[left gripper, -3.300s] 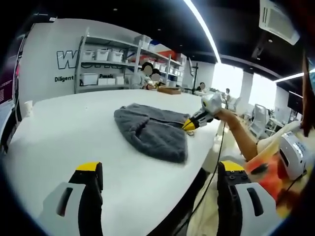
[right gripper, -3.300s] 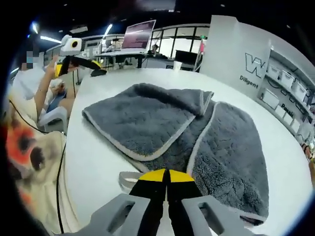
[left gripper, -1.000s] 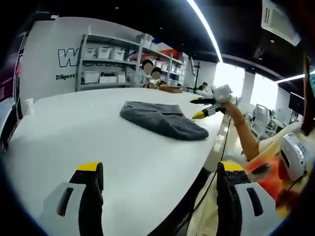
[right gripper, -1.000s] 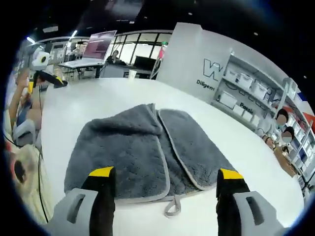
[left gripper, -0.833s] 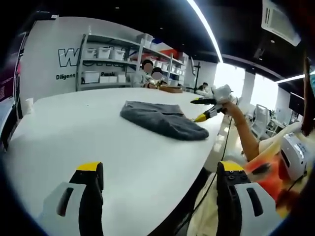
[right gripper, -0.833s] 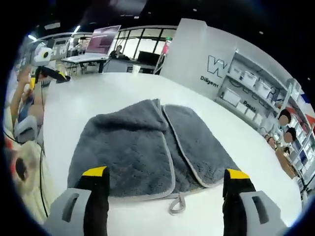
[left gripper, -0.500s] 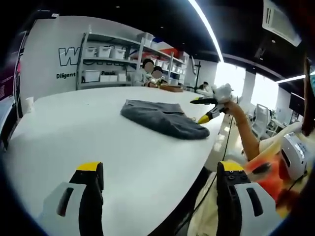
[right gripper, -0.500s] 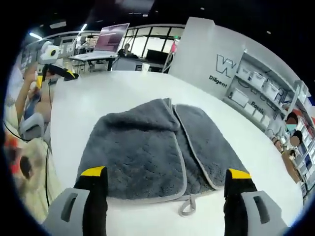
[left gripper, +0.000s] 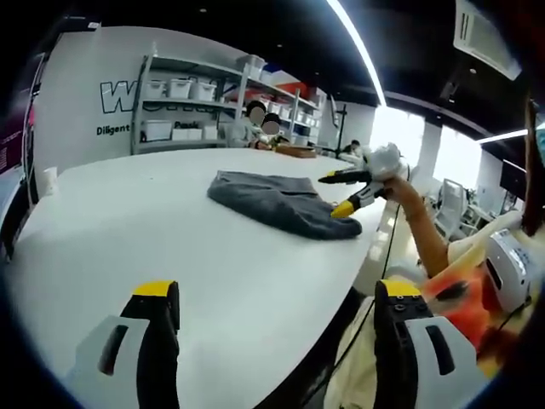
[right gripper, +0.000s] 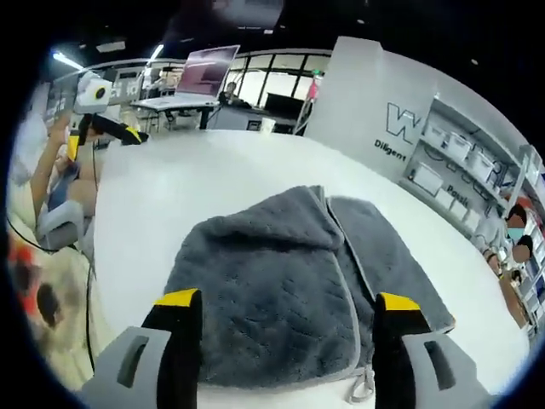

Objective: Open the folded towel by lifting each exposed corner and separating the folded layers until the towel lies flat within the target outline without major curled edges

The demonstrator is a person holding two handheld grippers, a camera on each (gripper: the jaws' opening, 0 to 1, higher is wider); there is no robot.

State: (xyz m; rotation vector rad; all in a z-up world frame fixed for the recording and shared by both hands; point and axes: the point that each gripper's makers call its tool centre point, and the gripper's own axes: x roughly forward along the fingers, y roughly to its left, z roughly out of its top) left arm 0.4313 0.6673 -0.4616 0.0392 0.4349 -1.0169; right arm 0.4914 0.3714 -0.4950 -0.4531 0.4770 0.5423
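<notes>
A grey fluffy towel (right gripper: 281,281) lies folded on the white table (right gripper: 170,187). Its top layer ends at a pale trimmed edge, a lower layer shows to the right, and a hanging loop (right gripper: 361,388) sticks out at the near edge. My right gripper (right gripper: 287,302) hovers open over the towel's near edge, holding nothing. In the left gripper view the towel (left gripper: 272,201) lies flat far across the table (left gripper: 128,221), with the right gripper (left gripper: 337,193) open at its right end. My left gripper (left gripper: 277,294) is open over bare table, well away from the towel, and shows far off as the left gripper (right gripper: 102,135).
Shelves with white bins (left gripper: 174,111) stand along the back wall, and people sit at a far table (left gripper: 289,154). The person's arm (left gripper: 421,234) reaches in along the table's right edge. A monitor (right gripper: 204,72) and a chair (right gripper: 64,226) stand beyond the table.
The right gripper, earlier shut at the towel's loop corner, is open and has dropped closer to the near edge. The towel lies flatter than before. The left gripper stayed put.
</notes>
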